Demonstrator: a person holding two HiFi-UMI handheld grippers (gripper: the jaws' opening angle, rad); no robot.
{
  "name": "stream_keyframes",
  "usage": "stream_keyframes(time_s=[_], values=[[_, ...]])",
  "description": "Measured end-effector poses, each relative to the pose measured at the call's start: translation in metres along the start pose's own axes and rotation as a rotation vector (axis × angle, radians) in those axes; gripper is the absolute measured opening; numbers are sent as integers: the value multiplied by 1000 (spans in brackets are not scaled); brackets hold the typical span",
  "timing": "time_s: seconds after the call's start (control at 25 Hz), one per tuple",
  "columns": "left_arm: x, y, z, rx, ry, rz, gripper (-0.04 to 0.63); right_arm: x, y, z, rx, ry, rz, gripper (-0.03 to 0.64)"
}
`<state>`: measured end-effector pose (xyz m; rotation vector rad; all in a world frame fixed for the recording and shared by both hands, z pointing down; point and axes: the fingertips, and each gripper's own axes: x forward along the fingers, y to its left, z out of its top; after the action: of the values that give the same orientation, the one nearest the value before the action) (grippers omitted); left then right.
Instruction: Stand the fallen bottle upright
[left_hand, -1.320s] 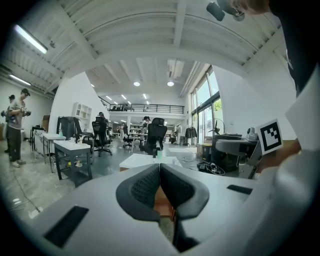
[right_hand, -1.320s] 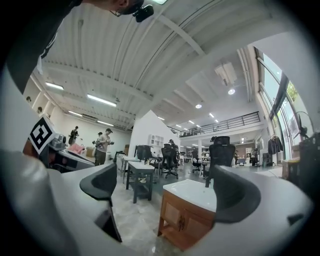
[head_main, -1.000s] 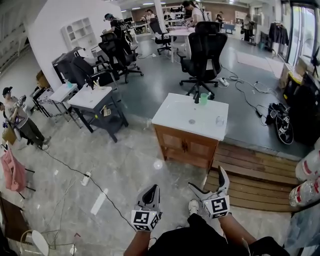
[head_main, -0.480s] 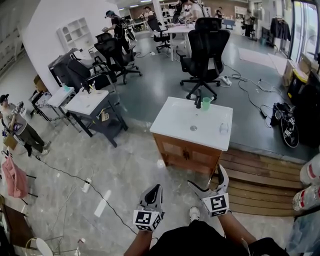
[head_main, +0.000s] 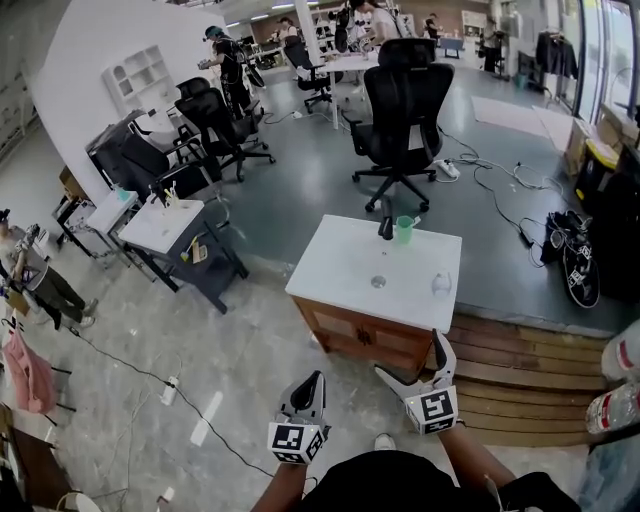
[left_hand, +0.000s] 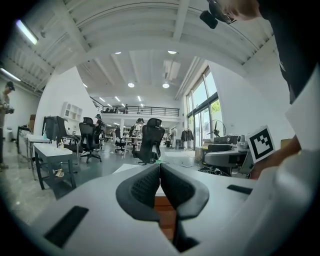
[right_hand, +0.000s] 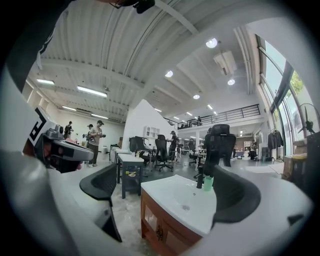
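White vanity top (head_main: 340, 275) bears a clear bottle (head_main: 440, 284); left gripper (head_main: 312, 378) jaws together, right gripper (head_main: 411, 353) jaws apart.

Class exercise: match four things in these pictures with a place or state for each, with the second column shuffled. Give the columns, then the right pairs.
1. left tongs
2. right tongs
3. green cup
4. black office chair

A. on the grey floor
B. shut
C. beside the tap
D. open

Pairs: 1-B, 2-D, 3-C, 4-A.
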<state>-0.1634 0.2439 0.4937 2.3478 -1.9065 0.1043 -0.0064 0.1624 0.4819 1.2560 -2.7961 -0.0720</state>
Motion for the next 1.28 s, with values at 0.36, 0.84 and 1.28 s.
stream_keyframes(time_s=[0.36,0.84,1.28], values=[[74,-6,6,8,1,-11,18,47,-50,-12,-4,15,43,597],[120,7,-2,-25,36,-46,18,75,-77,-29,-4,69,16,597],[230,60,24,6,17,-146,18,182,-112,-24,-4,106,-48,597]])
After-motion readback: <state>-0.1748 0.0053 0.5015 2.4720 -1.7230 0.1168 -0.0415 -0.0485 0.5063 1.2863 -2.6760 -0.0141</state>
